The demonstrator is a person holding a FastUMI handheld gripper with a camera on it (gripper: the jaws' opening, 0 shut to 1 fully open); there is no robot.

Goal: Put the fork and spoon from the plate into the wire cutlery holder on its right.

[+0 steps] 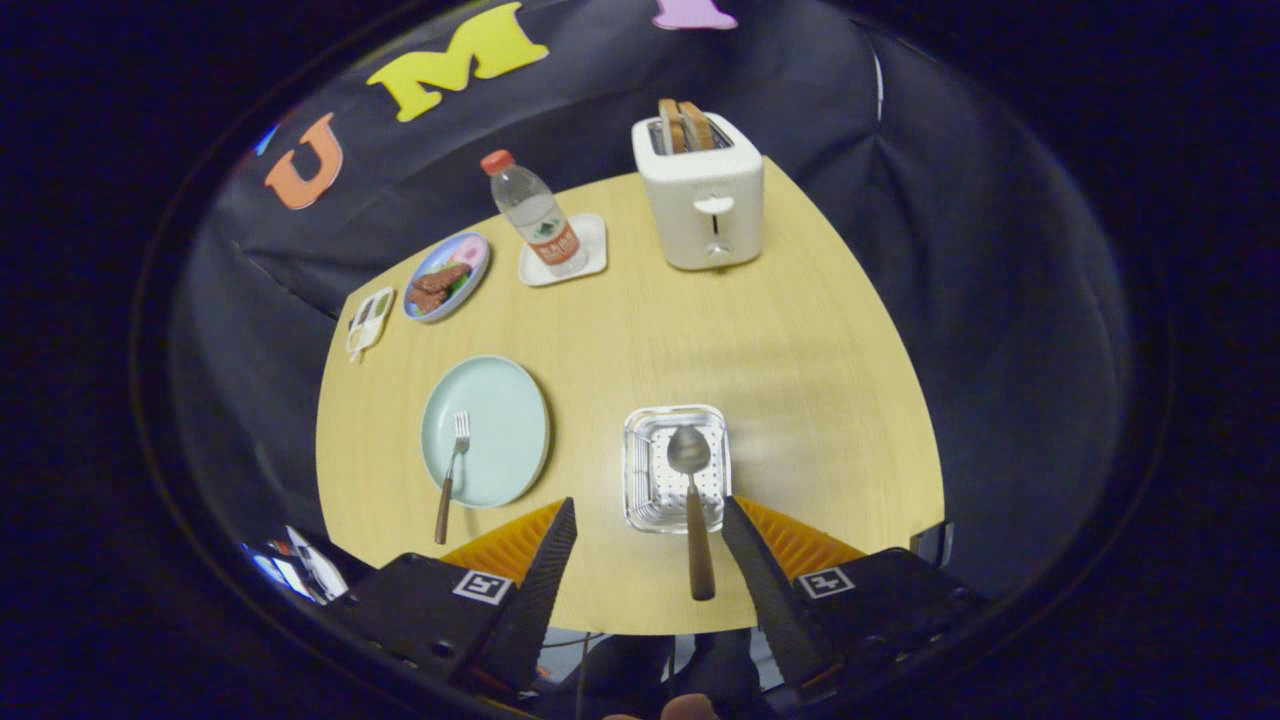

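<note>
Between our wide-open tool (648, 545) fingers, spoon (692, 500) leans from holder (676, 466); fork (451, 477) at ten o'clock may slide off plate (500, 420).

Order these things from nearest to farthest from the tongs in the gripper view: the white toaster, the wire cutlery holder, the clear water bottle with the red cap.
The tongs stand open, pressing on nothing.
1. Square wire cutlery holder: just ahead of the fingertips, with the wooden-handled metal spoon over it.
2. White toaster: far across the table, right of the bottle.
3. Clear water bottle with red cap: also far, left; too close to the toaster to rank.
</note>
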